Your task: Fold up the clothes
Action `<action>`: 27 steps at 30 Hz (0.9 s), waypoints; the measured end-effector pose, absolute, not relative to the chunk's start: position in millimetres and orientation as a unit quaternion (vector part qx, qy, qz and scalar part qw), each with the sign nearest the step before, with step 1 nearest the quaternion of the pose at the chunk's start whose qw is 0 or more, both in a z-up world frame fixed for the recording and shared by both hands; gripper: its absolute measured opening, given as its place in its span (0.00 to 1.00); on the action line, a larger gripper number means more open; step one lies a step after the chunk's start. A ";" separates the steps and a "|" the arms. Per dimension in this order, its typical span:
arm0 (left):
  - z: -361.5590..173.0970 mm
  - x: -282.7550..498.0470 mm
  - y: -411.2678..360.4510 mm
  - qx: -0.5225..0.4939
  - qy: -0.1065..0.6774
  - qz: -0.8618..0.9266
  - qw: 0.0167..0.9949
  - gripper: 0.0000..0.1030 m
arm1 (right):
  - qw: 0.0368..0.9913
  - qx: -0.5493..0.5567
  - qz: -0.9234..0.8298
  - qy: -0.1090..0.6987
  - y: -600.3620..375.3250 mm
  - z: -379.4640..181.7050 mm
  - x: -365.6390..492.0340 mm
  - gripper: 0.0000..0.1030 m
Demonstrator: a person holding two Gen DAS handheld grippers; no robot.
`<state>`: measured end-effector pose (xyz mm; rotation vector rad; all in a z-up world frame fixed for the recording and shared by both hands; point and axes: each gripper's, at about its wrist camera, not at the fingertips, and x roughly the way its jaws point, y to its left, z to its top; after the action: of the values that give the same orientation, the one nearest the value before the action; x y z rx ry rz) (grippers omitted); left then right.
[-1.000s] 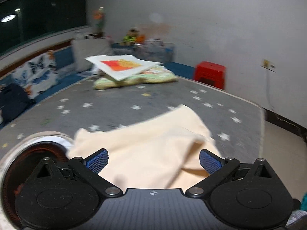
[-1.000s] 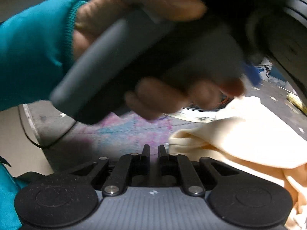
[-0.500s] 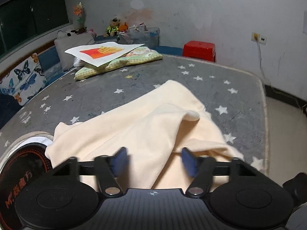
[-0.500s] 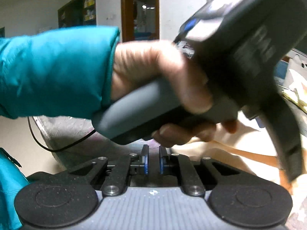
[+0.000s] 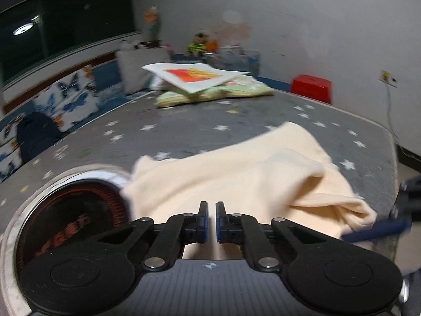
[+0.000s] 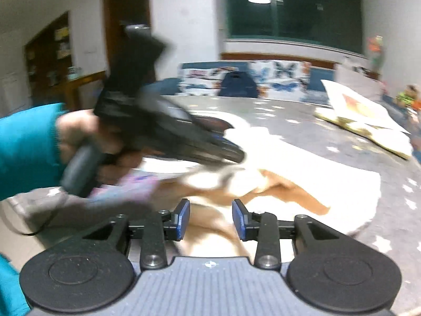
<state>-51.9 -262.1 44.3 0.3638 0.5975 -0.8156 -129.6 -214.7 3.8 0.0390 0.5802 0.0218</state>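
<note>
I am looking over a bed with a grey star-printed cover (image 5: 184,131). A cream garment (image 5: 236,179) lies crumpled near its near edge, reaching toward the right edge.

Containers first: at the bed's far edge, against the wall, stands a clear storage bin (image 5: 236,58); the blur hides what is in it. A red plastic stool (image 5: 311,88) stands beyond the far right corner. A round red-and-black lid-like object with a pale rim (image 5: 71,210) lies at the near left, its right side touched by the garment's edge.

My left gripper (image 5: 212,222) has its jaws drawn together with only a thin slit between the blue pads. It sits over the garment's near edge; whether any cloth is pinched I cannot tell. From the right wrist view this same gripper (image 6: 234,154), held by a hand (image 6: 79,142) in a teal sleeve (image 6: 26,147), dips its tip down into the bunched cloth.

My right gripper (image 6: 210,218) has its jaws opening, pads apart, with the garment's folds (image 6: 289,173) lying just beyond and between them, not pressed.

A green pillow (image 5: 210,92) with a white printed sheet (image 5: 194,75) on it rests near the far edge.
</note>
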 end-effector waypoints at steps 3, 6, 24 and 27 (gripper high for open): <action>47.2 -47.2 -246.1 0.153 0.293 -0.378 0.865 0.05 | 0.957 0.015 -0.042 0.288 -231.9 1.5 -123.5 0.42; 50.3 -52.6 -238.9 0.144 0.297 -0.400 0.855 0.08 | 0.951 0.015 -0.080 0.298 -248.2 -2.3 -118.5 0.42; 24.9 -74.4 -281.6 0.216 0.283 -0.410 0.840 0.10 | 0.933 -0.017 -0.139 0.332 -267.5 -21.6 -117.3 0.12; 32.4 -67.9 -264.4 0.194 0.283 -0.383 0.858 0.08 | 0.933 -0.010 -0.145 0.329 -269.3 -20.8 -121.6 0.09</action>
<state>-67.9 -264.4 32.4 0.4081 0.5946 -0.8036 -121.6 -269.3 -20.8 -0.0215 0.6739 -0.2974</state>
